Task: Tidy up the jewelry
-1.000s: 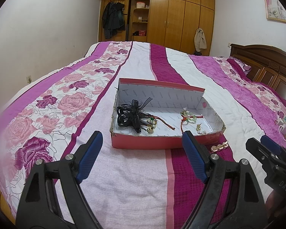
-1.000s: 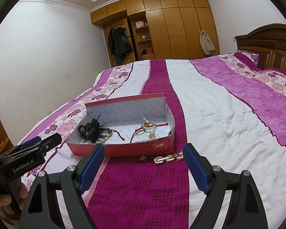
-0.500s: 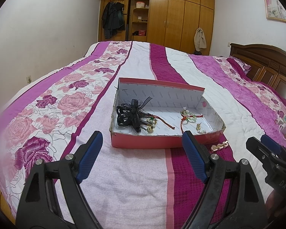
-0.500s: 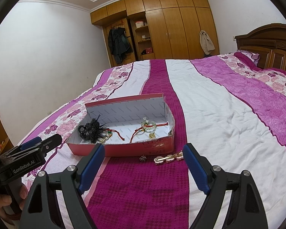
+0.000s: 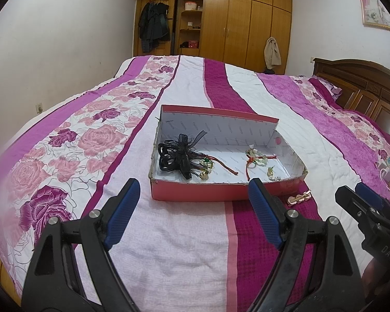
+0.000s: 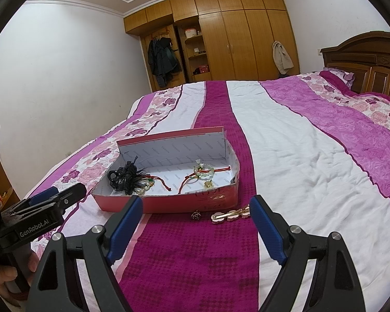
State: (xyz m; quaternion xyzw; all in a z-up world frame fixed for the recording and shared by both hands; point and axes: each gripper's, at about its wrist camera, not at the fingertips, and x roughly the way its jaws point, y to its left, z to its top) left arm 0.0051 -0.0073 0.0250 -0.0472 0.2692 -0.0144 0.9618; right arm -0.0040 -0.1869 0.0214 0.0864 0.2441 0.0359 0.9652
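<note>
An open red cardboard box (image 5: 195, 195) (image 6: 169, 205) lies on the bed. Inside it are a black ribbon hair clip (image 5: 178, 156) (image 6: 124, 179), a red cord bracelet with pale beads (image 5: 257, 157) (image 6: 204, 173) and small gold pieces. A gold-and-pink hair clip (image 6: 230, 214) (image 5: 299, 198) and a small rose-shaped piece (image 6: 195, 215) lie on the bedspread just in front of the box's right end. My left gripper (image 5: 193, 213) is open and empty, short of the box. My right gripper (image 6: 196, 223) is open and empty, just short of the loose pieces.
The bed carries a striped floral purple, white and magenta bedspread (image 6: 299, 182). A wooden headboard (image 6: 364, 59) is at the right, wardrobes (image 6: 234, 39) at the far wall. Small items (image 5: 388, 174) lie on the bed's right side.
</note>
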